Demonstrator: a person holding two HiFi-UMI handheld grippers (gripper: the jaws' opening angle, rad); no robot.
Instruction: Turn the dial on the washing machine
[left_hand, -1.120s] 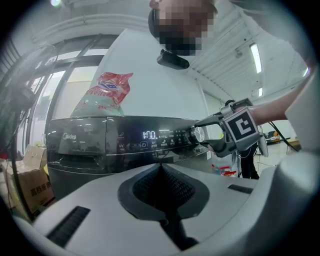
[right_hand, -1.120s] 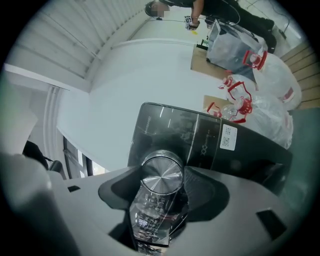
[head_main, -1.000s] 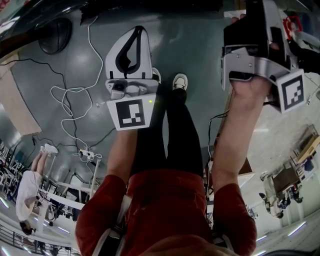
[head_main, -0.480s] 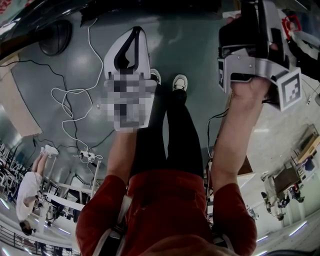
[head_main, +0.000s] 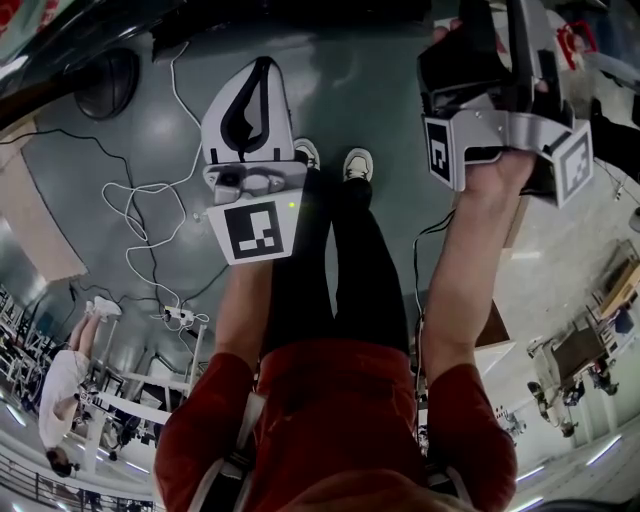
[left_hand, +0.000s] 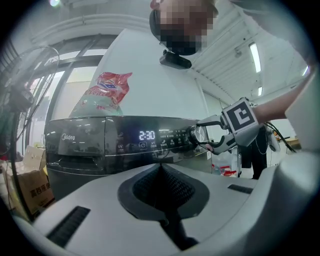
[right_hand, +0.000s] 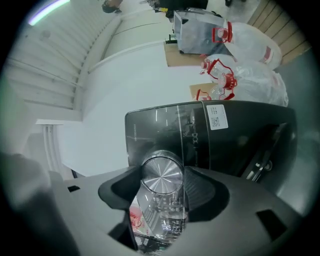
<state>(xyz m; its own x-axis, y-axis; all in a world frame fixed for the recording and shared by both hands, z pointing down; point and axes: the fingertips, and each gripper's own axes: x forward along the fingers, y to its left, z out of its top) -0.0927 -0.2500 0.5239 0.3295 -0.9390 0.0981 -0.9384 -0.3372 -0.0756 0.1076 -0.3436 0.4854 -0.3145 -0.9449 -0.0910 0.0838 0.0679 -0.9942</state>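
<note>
The washing machine's dark control panel (left_hand: 100, 145) fills the left gripper view, its display (left_hand: 147, 135) lit. The silver dial (left_hand: 199, 134) sits at the panel's right end, with my right gripper (left_hand: 216, 136) clamped round it. In the right gripper view the dial (right_hand: 161, 175) stands between the two jaws, whose pads press its sides; my right gripper (right_hand: 163, 184) is shut on it. My left gripper (left_hand: 161, 167) hangs back from the panel, shut and empty. The head view shows the left gripper (head_main: 256, 65) at centre left and the right gripper (head_main: 495, 90) at top right, its tips cut off.
A red detergent bag (left_hand: 107, 90) lies on top of the machine, and clear plastic bags (right_hand: 250, 45) lie there too. A cardboard box (left_hand: 25, 185) stands left of the machine. White cables (head_main: 140, 220) trail over the floor by my shoes (head_main: 358, 163). A dark round fan (head_main: 105, 80) stands far left.
The right gripper has rolled about its own axis on the dial: its marker cube now shows two faces instead of one. The left gripper has crept slightly upward.
</note>
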